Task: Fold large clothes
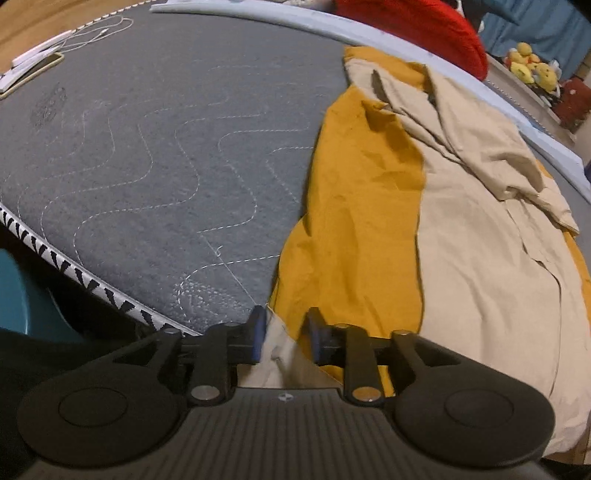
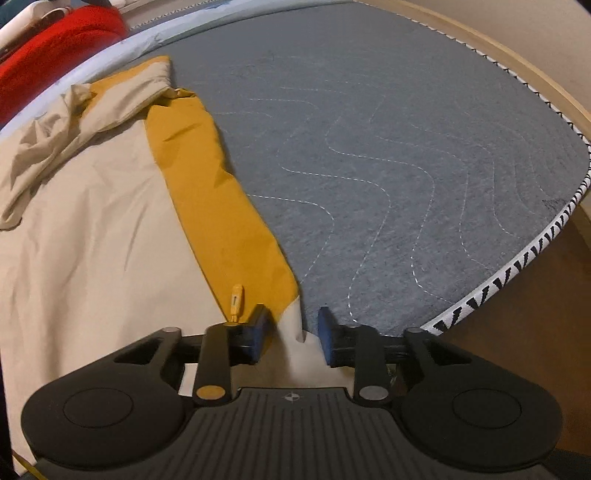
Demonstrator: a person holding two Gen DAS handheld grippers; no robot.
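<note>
A large mustard-and-beige garment lies spread on a grey quilted mattress, its sleeves bunched at the far end. My left gripper is open at the garment's near left corner, with the beige hem between its jaws. In the right wrist view the same garment lies to the left, with a mustard strip along its right edge. My right gripper is open at the near right corner, beige hem cloth between its jaws. A small orange zipper pull lies just left of it.
A red cushion and yellow plush toys sit beyond the mattress's far edge. A phone and white cables lie at the far left corner. The mattress's patterned edge runs close on the right, with wooden floor beyond.
</note>
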